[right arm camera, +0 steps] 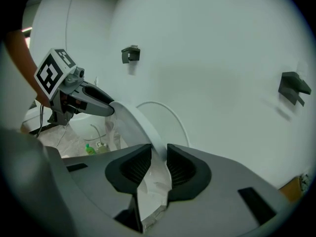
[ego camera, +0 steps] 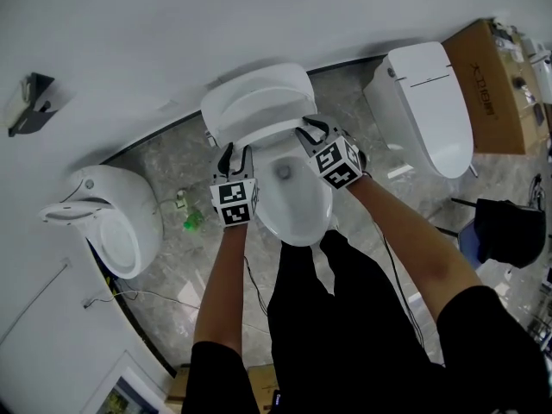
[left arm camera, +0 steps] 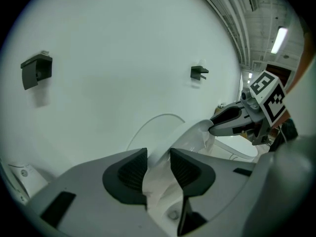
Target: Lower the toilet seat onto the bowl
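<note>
Toilet seat (right arm camera: 132, 120) tilts above the bowl (ego camera: 297, 233); fingers of left gripper (left arm camera: 158, 163) and right gripper (right arm camera: 159, 161) seemingly clamp its rim.

Grey marbled tile floor (ego camera: 172, 248) carries a central toilet (ego camera: 297, 221), second toilet (ego camera: 431, 102) at right, cardboard box (ego camera: 487, 89) beyond, rounded white fixture (ego camera: 112, 222) at left, and a small green item (ego camera: 191, 222), possibly a bottle.
</note>
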The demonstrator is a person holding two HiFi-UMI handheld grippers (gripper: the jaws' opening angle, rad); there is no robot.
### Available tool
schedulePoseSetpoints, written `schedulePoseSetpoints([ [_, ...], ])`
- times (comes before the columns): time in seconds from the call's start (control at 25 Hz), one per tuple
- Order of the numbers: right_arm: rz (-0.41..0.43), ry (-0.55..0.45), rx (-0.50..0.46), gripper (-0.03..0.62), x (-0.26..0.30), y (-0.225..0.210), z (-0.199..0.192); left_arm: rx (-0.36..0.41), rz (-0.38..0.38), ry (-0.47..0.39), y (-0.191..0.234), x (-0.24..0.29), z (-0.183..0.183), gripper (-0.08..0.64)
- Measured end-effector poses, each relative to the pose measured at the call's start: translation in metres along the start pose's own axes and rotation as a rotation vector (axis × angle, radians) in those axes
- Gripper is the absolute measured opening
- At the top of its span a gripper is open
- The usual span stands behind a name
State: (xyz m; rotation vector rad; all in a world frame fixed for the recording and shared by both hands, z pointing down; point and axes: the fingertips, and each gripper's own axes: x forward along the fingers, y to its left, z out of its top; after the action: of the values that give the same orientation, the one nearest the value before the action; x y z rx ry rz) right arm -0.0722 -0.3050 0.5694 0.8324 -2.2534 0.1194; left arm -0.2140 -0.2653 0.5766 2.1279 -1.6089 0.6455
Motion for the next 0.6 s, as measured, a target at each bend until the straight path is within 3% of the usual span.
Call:
schedulePoseSetpoints([
  [0.24,0.052,0.002,0.033,0.117,-0.021,0.016,-0.014,-0.052,0.015,0.017,-0.016,-0.022,-0.013,0.150],
  [0.6,0.101,0.002,0.043,0.129,-0.055,0.045,-0.039,-0.058,0.038,0.049,-0.044,-0.056,-0.041,0.156],
])
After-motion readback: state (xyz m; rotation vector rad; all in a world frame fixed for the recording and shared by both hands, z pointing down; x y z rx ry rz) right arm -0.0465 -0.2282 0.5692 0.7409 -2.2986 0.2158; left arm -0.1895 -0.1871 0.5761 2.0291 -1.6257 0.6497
